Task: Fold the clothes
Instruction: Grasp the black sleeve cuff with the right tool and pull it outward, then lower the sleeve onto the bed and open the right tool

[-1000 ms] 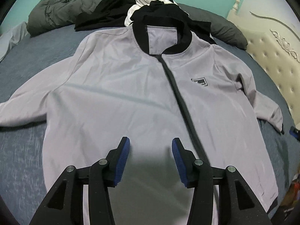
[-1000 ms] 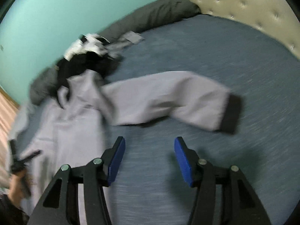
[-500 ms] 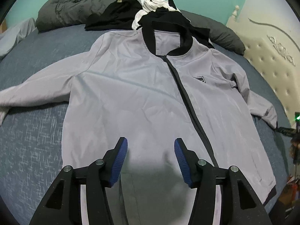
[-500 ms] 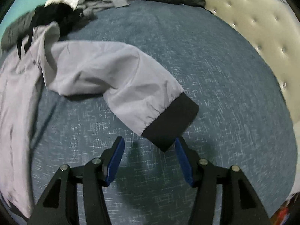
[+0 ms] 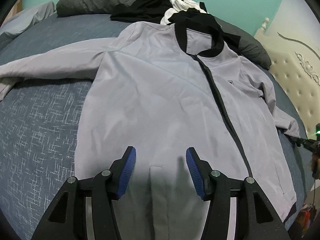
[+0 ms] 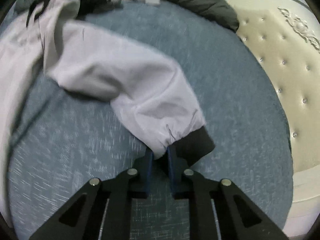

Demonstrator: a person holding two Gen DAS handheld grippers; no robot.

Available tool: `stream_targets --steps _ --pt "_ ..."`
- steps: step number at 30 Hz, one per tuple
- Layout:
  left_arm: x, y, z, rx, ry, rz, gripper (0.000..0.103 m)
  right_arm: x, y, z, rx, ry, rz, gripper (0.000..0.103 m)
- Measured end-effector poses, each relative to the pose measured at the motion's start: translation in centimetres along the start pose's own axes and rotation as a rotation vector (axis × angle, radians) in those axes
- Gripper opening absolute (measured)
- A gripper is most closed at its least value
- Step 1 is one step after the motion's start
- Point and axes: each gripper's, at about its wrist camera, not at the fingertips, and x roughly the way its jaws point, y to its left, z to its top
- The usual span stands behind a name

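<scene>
Grey nylon, black at collar, placket and cuffs: the jacket lies front-up and zipped on the blue bed, its collar toward 12 o'clock in the left wrist view and its hem toward 6 o'clock, so its long axis runs straight away from the left gripper. That gripper hangs over the lower front panel with its jaws standing about half apart and nothing between them; the cloth beneath is not pinched.

The right sleeve matters more. In the right wrist view it runs from the shoulder at about 10 o'clock down to the black cuff, which ends just above the right gripper. Those jaws have just been closing and now stand narrow, with the gathered grey fabric at the cuff seam caught between them; the cuff itself bulges out toward 3 o'clock of the pads.

The next move is probably a carry of this sleeve across the chest, so the pull should go toward 10 o'clock, along the sleeve's own axis and back over the body. The right hand is the nearer for that; the left sleeve, stretched out toward 9 o'clock in the left wrist view, is well apart from either gripper.
</scene>
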Motion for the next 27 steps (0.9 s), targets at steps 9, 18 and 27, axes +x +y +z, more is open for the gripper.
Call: stream_targets --steps 9,18,27 --pt "0.2 -0.5 -0.3 0.023 0.006 -0.005 0.057 -5.2 -7.9 4.7 0.247 -0.115 0.139 0.01" --pt "0.9 -0.7 -0.3 0.037 0.022 -0.004 0.057 -3.2 -17.9 5.4 0.651 0.003 0.279 0.01" --pt "1.2 -1.3 -0.3 0.063 0.019 -0.003 0.057 -1.0 -19.9 3.0 0.736 0.109 0.263 0.01"
